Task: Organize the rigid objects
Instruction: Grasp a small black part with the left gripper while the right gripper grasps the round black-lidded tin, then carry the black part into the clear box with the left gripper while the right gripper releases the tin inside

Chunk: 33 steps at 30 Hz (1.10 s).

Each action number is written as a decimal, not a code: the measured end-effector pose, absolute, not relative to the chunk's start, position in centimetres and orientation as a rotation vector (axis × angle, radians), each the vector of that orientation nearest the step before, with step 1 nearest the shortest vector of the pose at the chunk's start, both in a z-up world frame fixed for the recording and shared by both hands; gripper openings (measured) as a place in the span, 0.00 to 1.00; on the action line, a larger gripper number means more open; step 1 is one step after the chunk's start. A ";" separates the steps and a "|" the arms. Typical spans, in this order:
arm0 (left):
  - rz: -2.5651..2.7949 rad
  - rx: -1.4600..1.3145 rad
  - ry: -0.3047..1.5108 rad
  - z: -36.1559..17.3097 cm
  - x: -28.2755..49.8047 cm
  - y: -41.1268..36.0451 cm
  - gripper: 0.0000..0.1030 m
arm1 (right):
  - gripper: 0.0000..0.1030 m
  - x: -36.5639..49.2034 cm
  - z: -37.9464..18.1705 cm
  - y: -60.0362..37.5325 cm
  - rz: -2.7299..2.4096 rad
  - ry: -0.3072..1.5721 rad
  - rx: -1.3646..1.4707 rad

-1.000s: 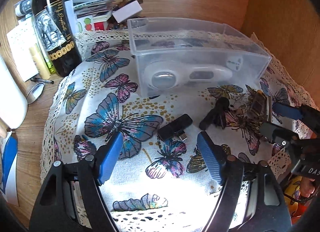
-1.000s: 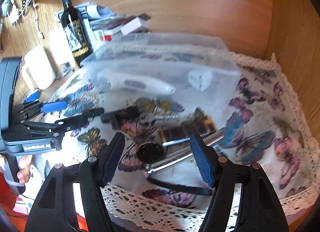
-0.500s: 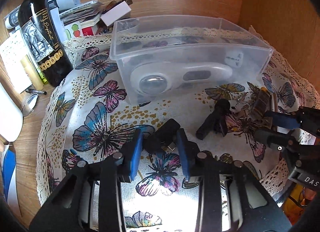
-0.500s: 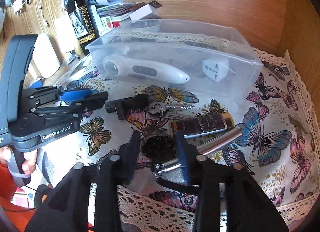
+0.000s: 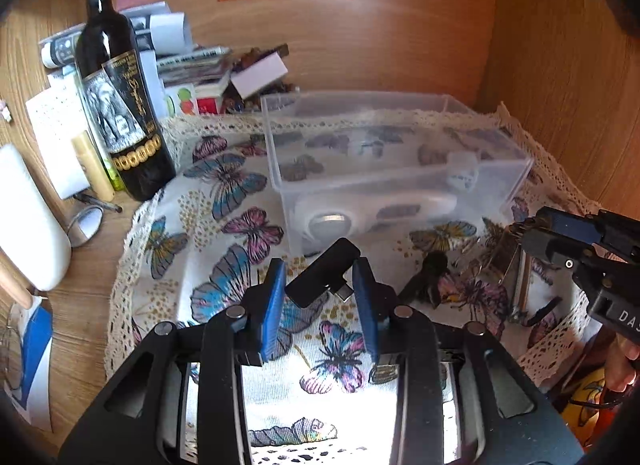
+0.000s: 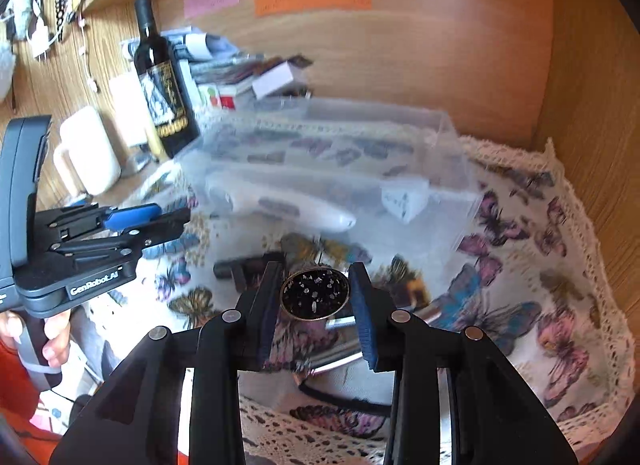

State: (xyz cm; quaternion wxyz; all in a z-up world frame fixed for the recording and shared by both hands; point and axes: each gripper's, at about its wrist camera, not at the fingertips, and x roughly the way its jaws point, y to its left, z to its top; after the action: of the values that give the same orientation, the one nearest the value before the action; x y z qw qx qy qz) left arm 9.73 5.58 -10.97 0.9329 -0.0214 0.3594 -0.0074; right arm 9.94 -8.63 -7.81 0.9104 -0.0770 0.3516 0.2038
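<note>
My left gripper (image 5: 320, 297) is shut on a small black USB adapter (image 5: 322, 277) and holds it above the butterfly cloth (image 5: 224, 201). My right gripper (image 6: 316, 297) is shut on a round black cap with a metal rim (image 6: 315, 294), lifted off the cloth. A clear plastic bin (image 5: 396, 169) stands behind, holding a white thermometer (image 5: 372, 213) and a white plug adapter (image 5: 462, 175). The bin also shows in the right wrist view (image 6: 332, 169). A black clip-like object (image 5: 428, 273) lies on the cloth.
A wine bottle (image 5: 116, 105) stands at the left with papers and boxes (image 5: 208, 77) behind. A white mug (image 6: 86, 157) and a small mirror (image 5: 84, 223) sit left of the cloth. Keys and a metal tube (image 5: 516, 265) lie at the right. Wooden walls close the back and right.
Both grippers closed on their objects and lifted them off the cloth: left with the USB adapter, right with the round cap. Both views have risen and tilted up.
</note>
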 end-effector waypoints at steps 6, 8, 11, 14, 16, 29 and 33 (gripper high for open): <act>-0.017 -0.066 0.655 -8.3 9.9 5.8 0.33 | 0.30 10.7 -5.4 -8.7 0.399 0.642 -0.157; -0.016 -0.071 0.631 -7.5 10.1 5.7 0.33 | 0.30 11.1 -4.7 -8.6 0.392 0.615 -0.162; -0.013 -0.072 0.595 -6.4 10.4 5.7 0.33 | 0.30 11.7 -3.8 -8.5 0.383 0.584 -0.164; -0.010 -0.075 0.568 -5.6 10.9 5.7 0.33 | 0.30 12.4 -3.1 -8.4 0.379 0.558 -0.164; -0.008 -0.076 0.557 -5.3 11.2 5.7 0.33 | 0.30 12.9 -2.7 -8.3 0.381 0.547 -0.161; -0.008 -0.082 0.590 -5.7 15.6 5.6 0.33 | 0.30 17.4 -3.7 -7.1 0.404 0.581 -0.157; -0.012 -0.082 0.628 -6.9 17.2 5.6 0.33 | 0.30 19.0 -5.0 -6.9 0.392 0.627 -0.156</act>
State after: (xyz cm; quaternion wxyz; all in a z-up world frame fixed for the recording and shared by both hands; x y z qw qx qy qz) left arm 17.20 5.58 -6.86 0.9503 -0.0405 0.3086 -0.0058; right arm 19.02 -6.90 -4.97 0.9295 -0.0764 0.3059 0.1915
